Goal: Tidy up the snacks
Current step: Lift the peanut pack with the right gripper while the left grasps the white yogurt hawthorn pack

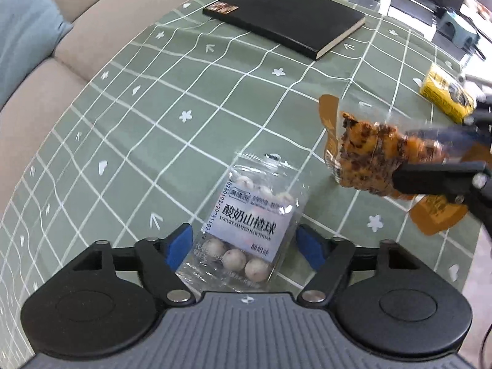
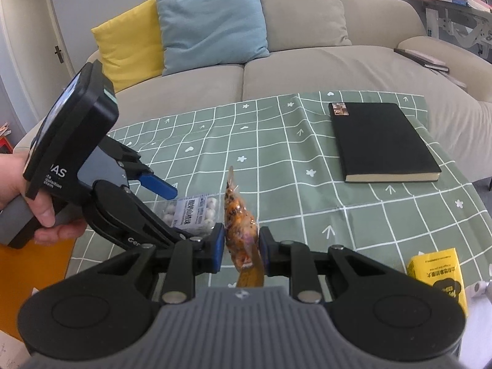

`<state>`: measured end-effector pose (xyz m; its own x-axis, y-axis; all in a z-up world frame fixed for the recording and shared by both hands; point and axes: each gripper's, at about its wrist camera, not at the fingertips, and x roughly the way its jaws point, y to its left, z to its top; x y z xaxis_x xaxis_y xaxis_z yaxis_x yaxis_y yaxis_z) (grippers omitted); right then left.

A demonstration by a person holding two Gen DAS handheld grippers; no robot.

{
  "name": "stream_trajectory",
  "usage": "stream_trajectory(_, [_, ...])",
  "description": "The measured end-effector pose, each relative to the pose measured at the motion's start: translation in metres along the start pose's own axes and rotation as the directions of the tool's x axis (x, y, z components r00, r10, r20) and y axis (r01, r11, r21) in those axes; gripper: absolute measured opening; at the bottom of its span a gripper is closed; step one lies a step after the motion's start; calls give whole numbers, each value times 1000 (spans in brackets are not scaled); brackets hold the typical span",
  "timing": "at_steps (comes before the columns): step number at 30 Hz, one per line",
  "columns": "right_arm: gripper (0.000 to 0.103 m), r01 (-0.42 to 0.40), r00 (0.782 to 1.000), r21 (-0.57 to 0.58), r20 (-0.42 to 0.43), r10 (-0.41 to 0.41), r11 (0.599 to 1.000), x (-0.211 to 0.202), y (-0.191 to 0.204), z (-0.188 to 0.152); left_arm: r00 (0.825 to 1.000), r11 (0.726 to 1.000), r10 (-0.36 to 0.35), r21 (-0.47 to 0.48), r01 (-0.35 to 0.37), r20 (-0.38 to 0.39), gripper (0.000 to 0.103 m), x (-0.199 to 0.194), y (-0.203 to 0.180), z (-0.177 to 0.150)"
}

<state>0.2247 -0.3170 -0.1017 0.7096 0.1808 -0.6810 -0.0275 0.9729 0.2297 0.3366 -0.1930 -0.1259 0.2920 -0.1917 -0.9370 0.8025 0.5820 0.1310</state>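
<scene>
A clear packet of white yogurt-coated hawthorn balls (image 1: 246,215) lies flat on the green checked tablecloth (image 1: 147,129). My left gripper (image 1: 246,243) points down over it, open. Its blue pads stand on either side of the packet's near end, a small gap off each edge. In the right wrist view the same packet (image 2: 193,212) shows under the left gripper's blue finger (image 2: 156,186). My right gripper (image 2: 241,246) is shut on a clear wrapper of orange, dark-speckled snack (image 2: 240,215), held above the cloth to the right of the hawthorn packet. That snack (image 1: 369,160) also shows in the left wrist view.
A black notebook (image 2: 381,141) lies at the far side of the table. A yellow snack packet (image 2: 436,276) rests near the right edge. A beige sofa (image 2: 307,70) with blue and yellow cushions stands beyond the table. A person's hand (image 2: 46,215) holds the left gripper.
</scene>
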Motion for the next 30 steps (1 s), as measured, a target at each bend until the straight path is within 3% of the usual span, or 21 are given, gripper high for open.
stream_trajectory(6, [20,7,1000,1,-16,-7,1000,-4,4,-2,998,999,48,-22,-49,-34,72,-6,-18,-7])
stream_trajectory(15, [20,-2,1000,8,-29,2,1000,-26,10,-10,999,973,44,-225,-48,-26,69,-28,-24,-33])
stream_trajectory(30, [20,-2,999,-43,-37,0,999,-78,42,-42,996,865,18,-501,30,91,62,-101,-40,-104])
